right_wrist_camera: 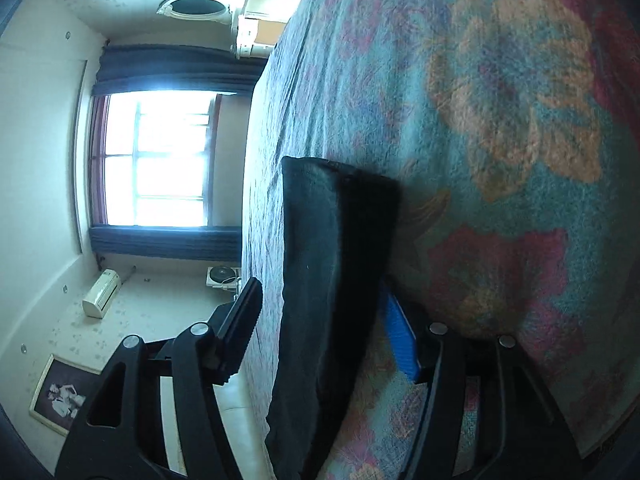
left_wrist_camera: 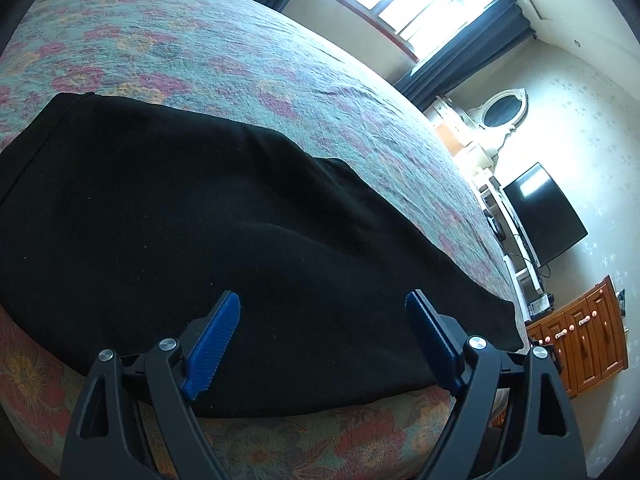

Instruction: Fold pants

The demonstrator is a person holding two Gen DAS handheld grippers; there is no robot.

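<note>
The left gripper hangs wide open above the black pants, which lie flat ahead of it on the floral bed. The right gripper, turned sideways, stands partly open with a folded edge of the pants between its jaws, not pinched.

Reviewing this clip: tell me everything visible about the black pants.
The black pants are dark, matte, slightly fuzzy cloth, lying flat on the floral bedspread near the bed's front edge, with a hemmed end at far left. In the right wrist view a folded edge stands between the right gripper's parted jaws, not pressed. The left gripper hovers open above them.
</note>
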